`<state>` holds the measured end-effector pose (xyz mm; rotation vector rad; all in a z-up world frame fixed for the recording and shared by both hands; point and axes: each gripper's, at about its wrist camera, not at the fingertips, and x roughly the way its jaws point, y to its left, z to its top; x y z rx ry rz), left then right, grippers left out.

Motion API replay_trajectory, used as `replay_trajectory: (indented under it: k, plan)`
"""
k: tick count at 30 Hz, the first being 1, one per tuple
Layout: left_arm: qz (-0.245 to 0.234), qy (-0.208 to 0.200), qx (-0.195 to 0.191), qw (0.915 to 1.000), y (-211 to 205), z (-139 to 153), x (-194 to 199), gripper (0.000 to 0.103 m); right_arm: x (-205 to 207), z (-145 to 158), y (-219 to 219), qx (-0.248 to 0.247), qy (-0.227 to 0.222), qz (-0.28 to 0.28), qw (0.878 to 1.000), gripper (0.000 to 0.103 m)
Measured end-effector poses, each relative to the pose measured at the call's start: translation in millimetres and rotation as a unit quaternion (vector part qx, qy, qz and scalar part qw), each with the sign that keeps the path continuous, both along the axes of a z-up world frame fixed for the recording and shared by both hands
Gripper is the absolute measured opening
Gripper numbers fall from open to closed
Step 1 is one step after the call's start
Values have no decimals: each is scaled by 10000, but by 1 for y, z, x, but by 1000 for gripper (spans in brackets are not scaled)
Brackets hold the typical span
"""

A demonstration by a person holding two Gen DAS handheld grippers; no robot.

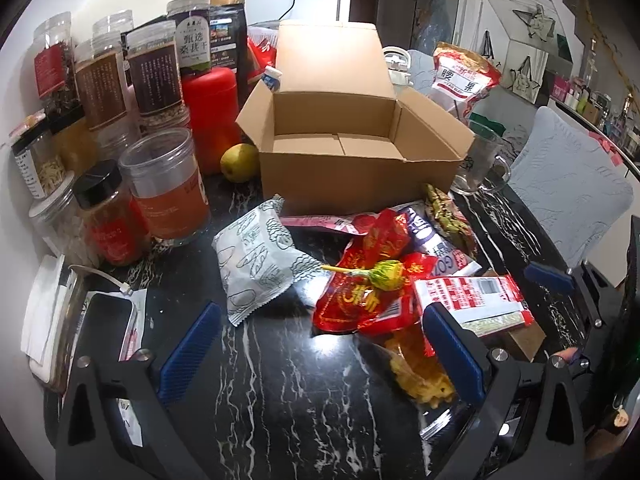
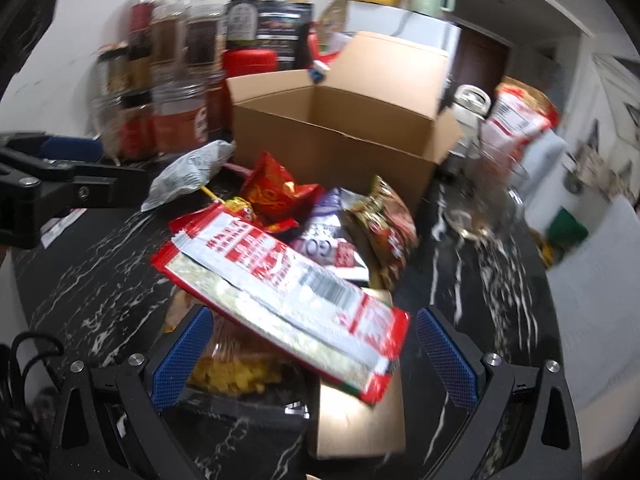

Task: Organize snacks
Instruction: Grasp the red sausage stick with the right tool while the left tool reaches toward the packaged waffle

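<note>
An open cardboard box (image 1: 352,148) (image 2: 340,136) stands empty at the middle of the black marble table (image 1: 280,380). In front of it lies a heap of snacks: a white patterned packet (image 1: 256,264), a red foil packet (image 1: 368,280) with a green lollipop (image 1: 384,274) on top, a purple packet (image 1: 432,244) and a long red-and-white packet (image 1: 472,300) (image 2: 280,296). My left gripper (image 1: 320,344) is open just short of the heap. My right gripper (image 2: 312,356) is open too, with the near end of the red-and-white packet between its fingers, untouched.
Several jars (image 1: 168,184) and a red canister (image 1: 212,112) crowd the left side. A yellow fruit (image 1: 239,162) sits beside the box, a glass mug (image 1: 480,160) to its right. A phone (image 1: 104,328) lies near left. A small brown box (image 2: 360,420) lies under the packet.
</note>
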<state>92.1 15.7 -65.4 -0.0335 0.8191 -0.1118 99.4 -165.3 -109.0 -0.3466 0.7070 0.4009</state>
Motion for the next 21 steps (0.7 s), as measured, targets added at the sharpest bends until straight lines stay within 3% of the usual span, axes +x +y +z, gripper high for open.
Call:
replay_trajectory:
  k: [5,11,13,17,21]
  plan:
    - [66,107,-75,9999,7,-5,7,103,10,4,7,-153,-38,548,9984,103]
    - [39,134,-70,9999,5,-7,10,103,33,-5,14,-127,626,1225,9904,102]
    - [23,158,-70,9998,3,-8,11,103,39,-7,13,-9,871,1298,9877,80]
    - [8,206,-88,9997,1,-10,13,103,45,-7,9,-4,913,1101,9897,57]
    - [-6,259,-130,9996,-2,-12,15,103,47,0,-8,423,988,882,9903,19]
